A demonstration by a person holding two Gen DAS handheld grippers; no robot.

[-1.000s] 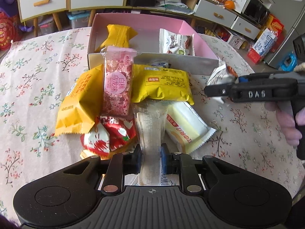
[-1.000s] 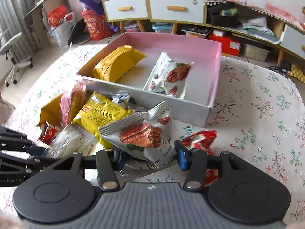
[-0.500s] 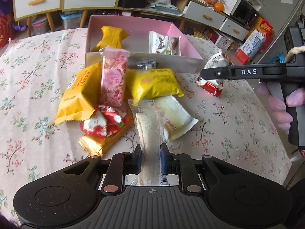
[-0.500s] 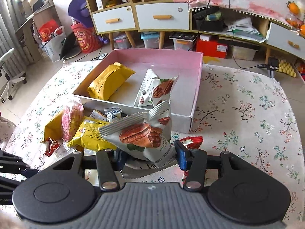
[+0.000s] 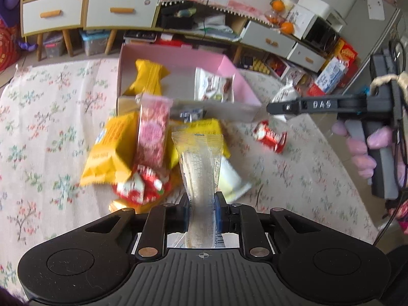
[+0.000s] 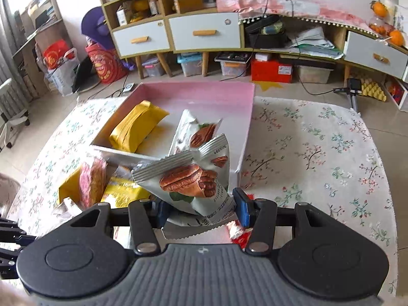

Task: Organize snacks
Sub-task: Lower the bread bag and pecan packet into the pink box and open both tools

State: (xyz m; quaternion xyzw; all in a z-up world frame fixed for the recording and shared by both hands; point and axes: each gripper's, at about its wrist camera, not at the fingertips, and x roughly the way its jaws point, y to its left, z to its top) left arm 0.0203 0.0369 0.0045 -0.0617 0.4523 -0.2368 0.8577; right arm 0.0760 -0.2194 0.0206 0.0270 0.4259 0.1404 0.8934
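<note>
My left gripper (image 5: 202, 210) is shut on a clear plastic snack packet (image 5: 200, 168), held up above the pile. My right gripper (image 6: 201, 209) is shut on a grey pecan packet (image 6: 193, 181), lifted just in front of the pink box (image 6: 204, 93). Inside the box lie a yellow packet (image 6: 135, 127) and another pecan packet (image 6: 196, 132). In the left wrist view the pink box (image 5: 234, 76) is at the top middle, and the right gripper (image 5: 278, 107) reaches in from the right beside the box's near corner. A pink packet (image 5: 153, 132) and yellow packets (image 5: 112, 150) lie below it.
A red packet (image 5: 270, 136) lies alone on the flowered tablecloth (image 5: 51, 132), right of the pile. A red-and-white packet (image 5: 140, 186) and a pale yellow packet (image 5: 233, 181) sit near my left fingers. Cabinets with drawers (image 6: 204, 32) stand behind the table.
Both grippers have risen with their packets. The pile and the box look farther and lower. In the left wrist view the right gripper has come closer to the box's right corner.
</note>
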